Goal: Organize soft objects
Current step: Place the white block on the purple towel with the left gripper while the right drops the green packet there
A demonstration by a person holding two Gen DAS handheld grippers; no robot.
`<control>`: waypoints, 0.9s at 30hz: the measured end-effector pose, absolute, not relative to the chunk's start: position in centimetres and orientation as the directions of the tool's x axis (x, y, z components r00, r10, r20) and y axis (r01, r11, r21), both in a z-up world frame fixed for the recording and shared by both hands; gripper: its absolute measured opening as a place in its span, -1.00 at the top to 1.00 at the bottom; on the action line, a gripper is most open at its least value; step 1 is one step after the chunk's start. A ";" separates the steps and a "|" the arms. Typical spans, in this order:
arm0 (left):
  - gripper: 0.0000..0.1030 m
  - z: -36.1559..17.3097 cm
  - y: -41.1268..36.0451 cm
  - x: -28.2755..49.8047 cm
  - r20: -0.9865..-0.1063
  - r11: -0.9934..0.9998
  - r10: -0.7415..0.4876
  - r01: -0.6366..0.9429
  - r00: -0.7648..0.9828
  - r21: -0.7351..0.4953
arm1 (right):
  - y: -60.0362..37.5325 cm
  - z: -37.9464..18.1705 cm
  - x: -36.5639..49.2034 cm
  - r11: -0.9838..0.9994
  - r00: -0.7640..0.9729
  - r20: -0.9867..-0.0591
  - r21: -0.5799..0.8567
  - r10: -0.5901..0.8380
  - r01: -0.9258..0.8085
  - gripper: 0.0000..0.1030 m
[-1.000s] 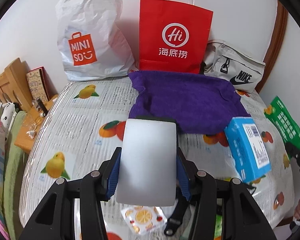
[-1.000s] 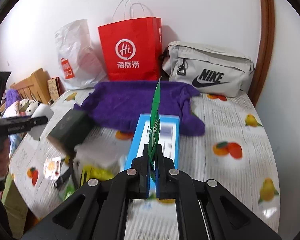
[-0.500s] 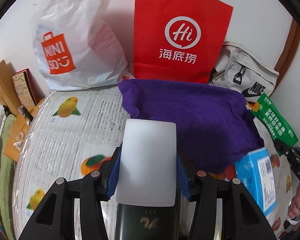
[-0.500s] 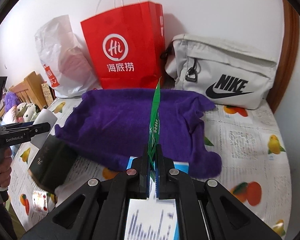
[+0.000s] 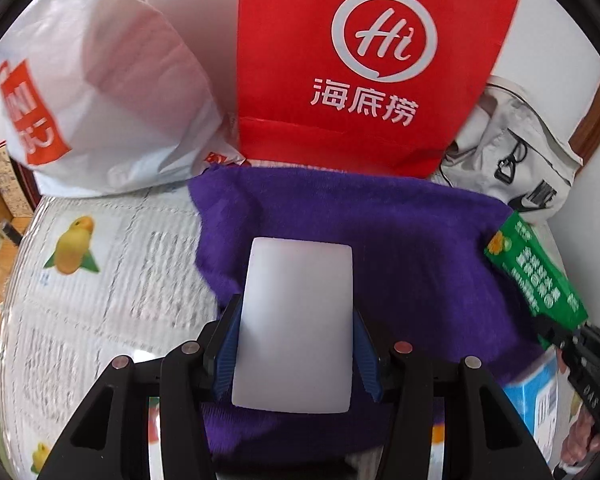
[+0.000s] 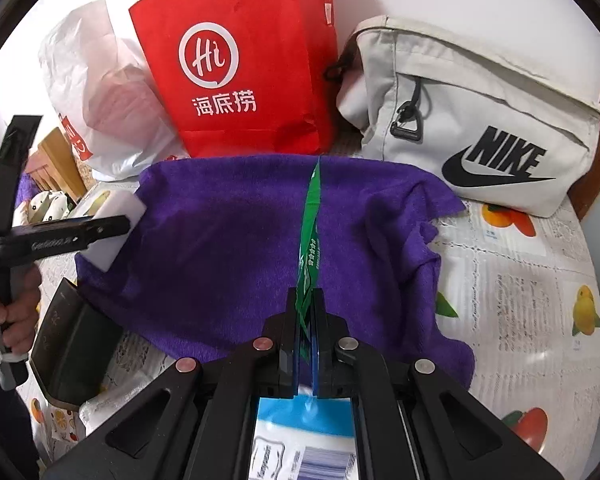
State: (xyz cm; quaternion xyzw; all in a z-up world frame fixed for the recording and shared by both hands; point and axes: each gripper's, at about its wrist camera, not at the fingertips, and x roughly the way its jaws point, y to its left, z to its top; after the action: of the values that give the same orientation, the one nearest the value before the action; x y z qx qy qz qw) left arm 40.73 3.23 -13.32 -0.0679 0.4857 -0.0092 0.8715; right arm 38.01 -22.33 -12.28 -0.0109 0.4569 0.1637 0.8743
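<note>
We've got left gripper (image 5: 296, 320) clamping the white block (image 5: 296, 320), right gripper (image 6: 305, 312) pinching the green packet (image 6: 310, 232) (both over purple towel (image 6: 236, 248)).

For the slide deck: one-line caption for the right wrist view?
Right gripper clamps a flat green packet edge-on above the purple towel, with red paper bag and grey Nike bag behind.

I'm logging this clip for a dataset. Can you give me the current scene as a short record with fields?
surface: table with fruit-print cover
left gripper: shut on white block
right gripper: shut on green packet
below both: purple towel, spread flat
behind towel: white plastic bag, red paper bag, grey Nike bag
near edge: blue-and-white box
</note>
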 end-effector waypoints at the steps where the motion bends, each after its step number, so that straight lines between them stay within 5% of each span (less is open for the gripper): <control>1: 0.06 -13.4 3.2 41.3 -0.848 0.991 -0.074 -0.052 0.525 -0.119 | -22.2 -12.3 38.3 0.945 0.522 -0.806 0.134 0.278 -0.297 0.92; 17: 0.05 -15.3 3.5 45.2 -0.873 0.989 -0.064 -0.089 0.483 -0.122 | -22.2 -14.5 40.4 0.943 0.442 -0.851 0.166 0.284 -0.287 0.89; 19: -0.07 -15.2 3.5 45.2 -0.875 0.988 -0.071 -0.087 0.479 -0.128 | -22.3 -14.6 40.4 0.946 0.437 -0.856 0.162 0.276 -0.280 0.88; 21: -0.33 -15.0 3.5 45.2 -0.874 0.988 -0.073 -0.086 0.480 -0.130 | -22.4 -14.5 40.4 0.949 0.445 -0.855 0.153 0.267 -0.275 0.79; 23: -0.42 -14.6 3.3 45.0 -0.873 0.990 -0.065 -0.078 0.484 -0.117 | -22.6 -14.4 40.3 0.953 0.455 -0.853 0.143 0.256 -0.268 0.21; 24: -0.42 -14.3 3.2 44.7 -0.873 0.991 -0.060 -0.077 0.484 -0.110 | -22.8 -14.1 40.1 0.957 0.469 -0.849 0.132 0.244 -0.257 0.08; 27: -0.42 -13.5 3.5 43.9 -0.869 0.991 -0.049 -0.087 0.493 -0.105 | -23.5 -12.9 39.3 0.961 0.513 -0.824 0.129 0.241 -0.245 -0.01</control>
State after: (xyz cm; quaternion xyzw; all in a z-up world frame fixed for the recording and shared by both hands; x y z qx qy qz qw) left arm 43.87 3.50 -13.46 -0.0676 0.5033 0.0111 0.8614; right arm 39.29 -23.45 -12.94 -0.0021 0.4733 0.1399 0.8697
